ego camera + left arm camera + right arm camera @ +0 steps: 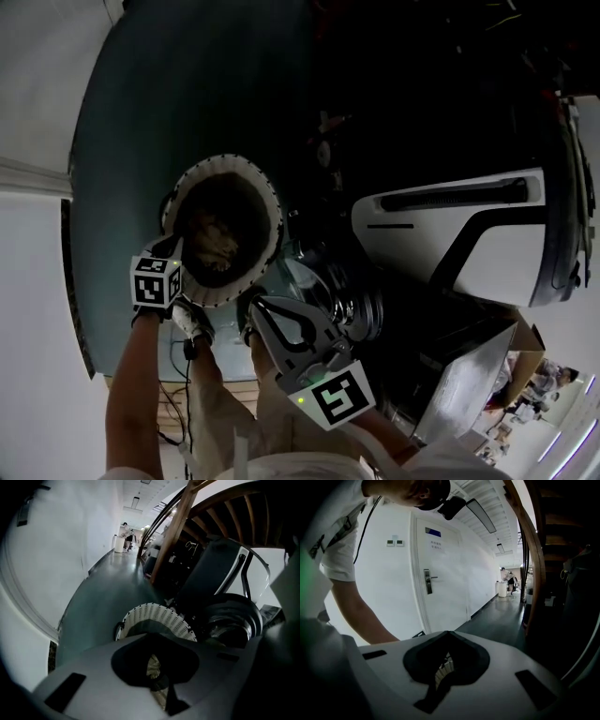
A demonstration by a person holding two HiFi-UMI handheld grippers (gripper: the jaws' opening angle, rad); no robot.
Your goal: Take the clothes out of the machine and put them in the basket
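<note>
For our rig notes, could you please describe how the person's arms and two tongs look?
The left tongs and right tongs are pale grey shells with dark inner edging, each carrying a cube with black square markers; a green light glows by the right cube. The person wears a white short sleeve, and a thin black cable trails beside the left arm.

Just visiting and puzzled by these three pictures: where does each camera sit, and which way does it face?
Head view: on the person's head, facing steeply down at the laundry basket, washing machine, left gripper, right gripper and a forearm.
Left gripper view: rides the left gripper, looking along its shut jaws at the laundry basket, washing machine and corridor; only the gripper's body shows.
Right gripper view: rides the right gripper, facing a white door; the person's arm and sleeve show.
Shared: head and left gripper views both show laundry basket and washing machine.
</note>
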